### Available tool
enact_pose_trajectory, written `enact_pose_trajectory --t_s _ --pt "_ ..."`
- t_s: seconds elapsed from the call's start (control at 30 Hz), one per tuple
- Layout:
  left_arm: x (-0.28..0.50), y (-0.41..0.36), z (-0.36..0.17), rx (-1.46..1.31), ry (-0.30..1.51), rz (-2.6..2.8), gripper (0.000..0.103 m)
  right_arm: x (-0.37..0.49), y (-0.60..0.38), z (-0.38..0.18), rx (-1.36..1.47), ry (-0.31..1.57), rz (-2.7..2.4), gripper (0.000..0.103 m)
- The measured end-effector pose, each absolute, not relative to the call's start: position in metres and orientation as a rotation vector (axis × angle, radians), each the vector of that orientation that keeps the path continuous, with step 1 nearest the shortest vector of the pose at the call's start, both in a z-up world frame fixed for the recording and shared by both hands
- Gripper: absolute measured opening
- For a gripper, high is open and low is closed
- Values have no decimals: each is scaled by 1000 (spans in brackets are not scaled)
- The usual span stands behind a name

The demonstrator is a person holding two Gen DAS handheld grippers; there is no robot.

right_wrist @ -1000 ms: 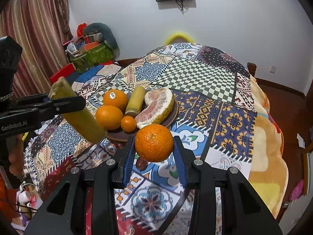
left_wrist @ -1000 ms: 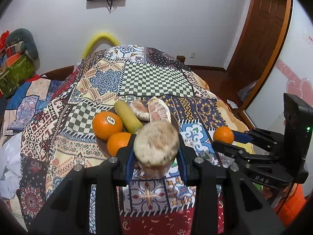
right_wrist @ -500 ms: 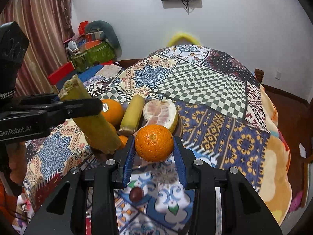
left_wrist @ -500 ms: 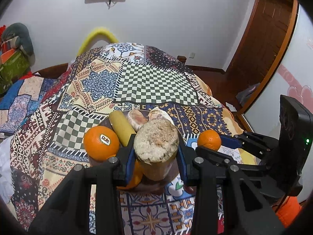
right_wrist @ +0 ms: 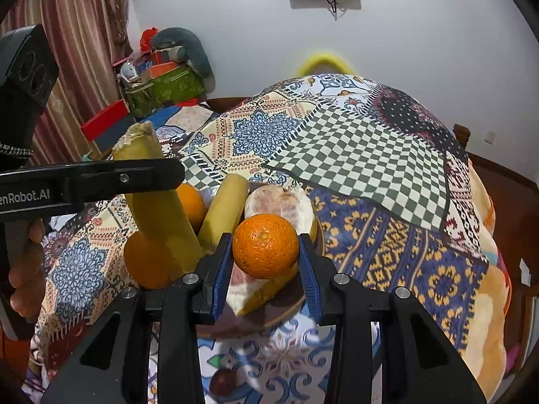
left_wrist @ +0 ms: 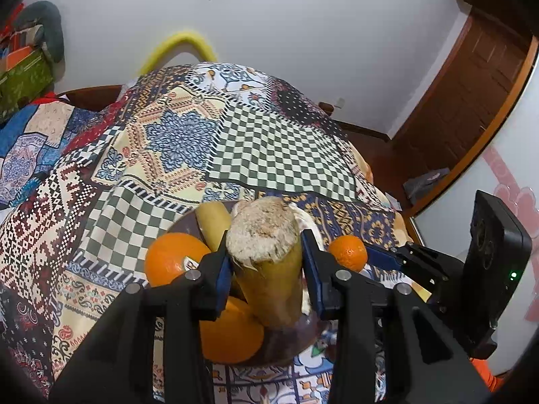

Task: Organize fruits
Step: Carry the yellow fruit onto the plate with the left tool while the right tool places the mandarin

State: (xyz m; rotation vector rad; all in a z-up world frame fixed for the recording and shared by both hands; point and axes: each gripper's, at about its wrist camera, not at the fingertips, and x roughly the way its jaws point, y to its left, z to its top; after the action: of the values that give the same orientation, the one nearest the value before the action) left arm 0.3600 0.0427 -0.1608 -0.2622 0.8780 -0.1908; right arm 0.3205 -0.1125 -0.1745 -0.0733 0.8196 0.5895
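Note:
My left gripper [left_wrist: 266, 269] is shut on a yellow-green sugarcane piece [left_wrist: 269, 262], held tilted over the brown plate [left_wrist: 286, 346]; its lower end is down among the fruit. It also shows in the right wrist view [right_wrist: 158, 202]. My right gripper [right_wrist: 266, 269] is shut on a small orange [right_wrist: 265, 250], held just above the plate's near side. On the plate [right_wrist: 296, 306] lie two oranges [left_wrist: 173, 262] [left_wrist: 232, 333], a second sugarcane piece [right_wrist: 224, 213] and a pomelo wedge [right_wrist: 286, 202].
The plate stands on a table under a patchwork cloth [left_wrist: 269, 141]. A small dark fruit [right_wrist: 222, 382] lies on the cloth near the front edge. Boxes and a grey cushion [right_wrist: 168, 74] sit at the far left by a curtain. A door [left_wrist: 471, 77] is at right.
Both grippers have moved forward and down toward the plate. The sugarcane now reaches in among the oranges, and the small orange hangs over the plate's near side.

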Motion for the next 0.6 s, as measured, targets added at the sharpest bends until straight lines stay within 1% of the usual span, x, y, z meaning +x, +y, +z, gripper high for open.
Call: enact_pose_trajectory --t_s 0.6 --pt "376 69 -190 -327 925 -108 51 338 -92 -189 -136 860 622 35"
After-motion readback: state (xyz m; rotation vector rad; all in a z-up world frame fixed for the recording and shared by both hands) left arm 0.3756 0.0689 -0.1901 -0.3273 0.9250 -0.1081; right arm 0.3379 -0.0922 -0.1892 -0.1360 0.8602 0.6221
